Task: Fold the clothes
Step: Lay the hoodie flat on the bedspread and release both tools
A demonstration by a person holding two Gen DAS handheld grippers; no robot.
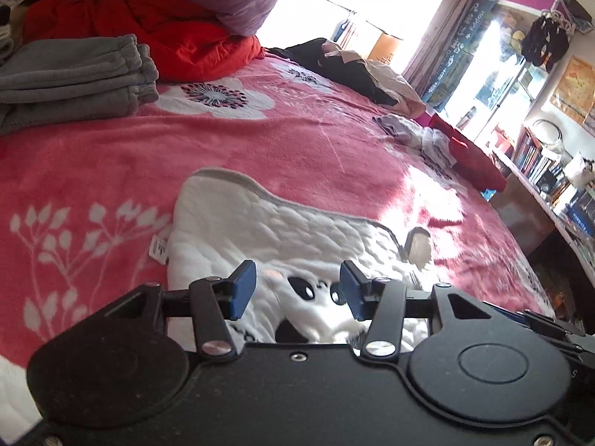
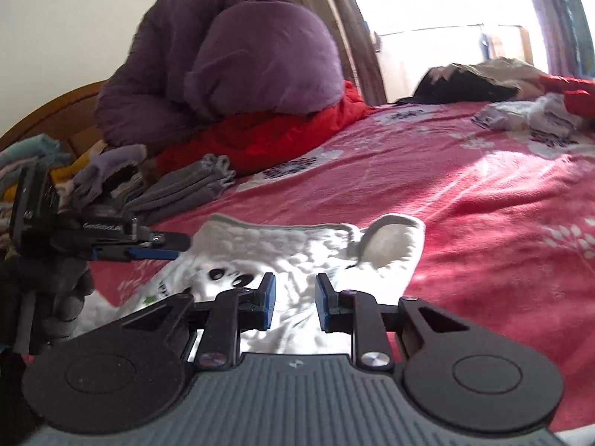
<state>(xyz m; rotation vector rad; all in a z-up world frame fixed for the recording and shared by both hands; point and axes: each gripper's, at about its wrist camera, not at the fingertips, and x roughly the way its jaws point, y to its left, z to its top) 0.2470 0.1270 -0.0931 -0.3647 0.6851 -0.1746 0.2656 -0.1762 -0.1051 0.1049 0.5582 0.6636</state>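
Note:
A small white quilted garment [image 1: 282,234] with a grey trim and a black-and-white panda face lies flat on the pink floral blanket [image 1: 111,156]. My left gripper [image 1: 297,288] is open, its blue pads either side of the panda face, low over the garment's near part. In the right wrist view the same garment [image 2: 297,249] lies ahead, and my right gripper [image 2: 295,301] is open just above its near edge. The left gripper [image 2: 163,247] shows there from the side, over the garment's left edge.
Folded grey clothes [image 1: 74,74] sit at the blanket's far left, beside a red garment [image 1: 167,26] under a purple one [image 2: 238,63]. Loose dark and light clothes [image 1: 353,70] lie far right. A bookshelf [image 1: 550,171] runs along the bed's right side.

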